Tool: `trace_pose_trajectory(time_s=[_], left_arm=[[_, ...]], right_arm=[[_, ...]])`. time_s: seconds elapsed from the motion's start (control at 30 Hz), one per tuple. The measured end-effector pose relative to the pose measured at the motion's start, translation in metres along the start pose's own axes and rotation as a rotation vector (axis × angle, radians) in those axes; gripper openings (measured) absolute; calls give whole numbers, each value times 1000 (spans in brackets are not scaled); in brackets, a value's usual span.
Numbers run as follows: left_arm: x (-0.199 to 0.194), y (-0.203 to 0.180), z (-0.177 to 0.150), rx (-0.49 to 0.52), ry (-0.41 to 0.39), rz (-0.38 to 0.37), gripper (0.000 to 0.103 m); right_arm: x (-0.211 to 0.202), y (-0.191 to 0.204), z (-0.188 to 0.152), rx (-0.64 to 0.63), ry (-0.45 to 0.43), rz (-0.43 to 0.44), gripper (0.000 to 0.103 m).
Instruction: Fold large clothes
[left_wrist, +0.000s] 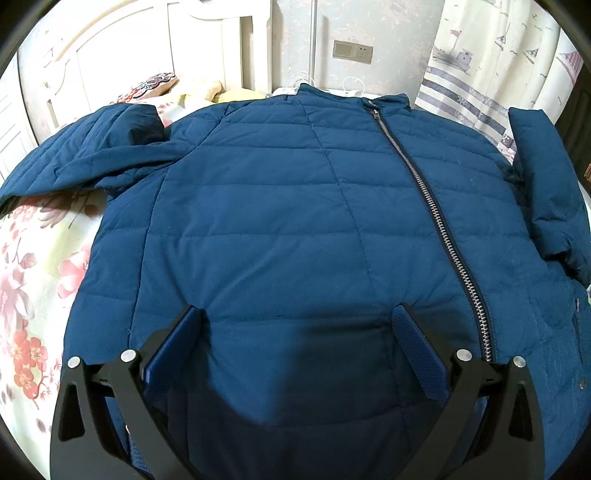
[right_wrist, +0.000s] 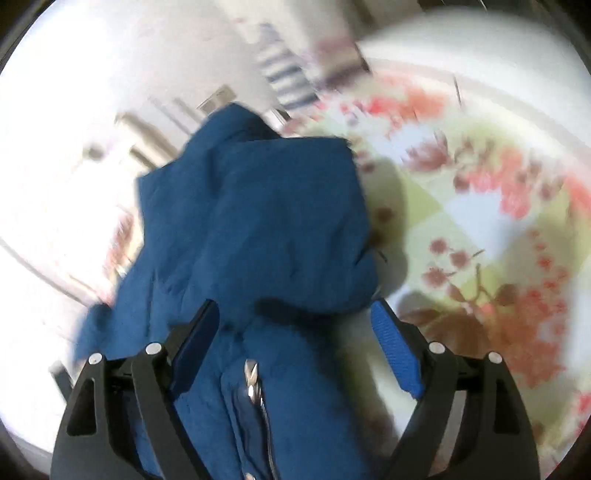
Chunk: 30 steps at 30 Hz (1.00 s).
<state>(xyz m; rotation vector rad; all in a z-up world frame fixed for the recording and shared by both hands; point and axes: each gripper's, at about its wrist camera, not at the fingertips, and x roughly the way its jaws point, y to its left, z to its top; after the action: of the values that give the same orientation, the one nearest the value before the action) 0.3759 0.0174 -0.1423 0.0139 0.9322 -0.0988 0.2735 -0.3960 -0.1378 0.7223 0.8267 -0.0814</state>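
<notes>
A large blue quilted jacket (left_wrist: 280, 206) lies front up on the bed, its zipper (left_wrist: 432, 206) shut and running up to the collar. Its left sleeve (left_wrist: 85, 155) is bent across the sheet and its right sleeve (left_wrist: 546, 184) lies at the right edge. My left gripper (left_wrist: 299, 325) is open, just above the jacket's hem area, holding nothing. In the blurred right wrist view, my right gripper (right_wrist: 291, 317) is open over a bunched part of the jacket (right_wrist: 258, 221) with a zipper pull (right_wrist: 251, 380) between the fingers.
The floral bedsheet (left_wrist: 33, 280) covers the bed, also in the right wrist view (right_wrist: 480, 221). A white headboard (left_wrist: 122, 48) and pillows (left_wrist: 155, 88) stand at the back left. A curtain (left_wrist: 491, 66) hangs at the back right, beside a wall switch (left_wrist: 352, 51).
</notes>
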Motion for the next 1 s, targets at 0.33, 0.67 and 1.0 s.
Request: trace_pose_trajectory(time_s=[0.33,0.67,1.0], left_arm=[[0,1,-1,-1,-2,-3,99],[-4,7,-2,-24,-17,-27,99],[-17,50,-5,-254,-108,-227,99]], right_arm=[[1,22,33,-53,-164,-12,13],[21,263,-27,-719,-148,143,17],[18,258,-50,-673,-66,298,67]])
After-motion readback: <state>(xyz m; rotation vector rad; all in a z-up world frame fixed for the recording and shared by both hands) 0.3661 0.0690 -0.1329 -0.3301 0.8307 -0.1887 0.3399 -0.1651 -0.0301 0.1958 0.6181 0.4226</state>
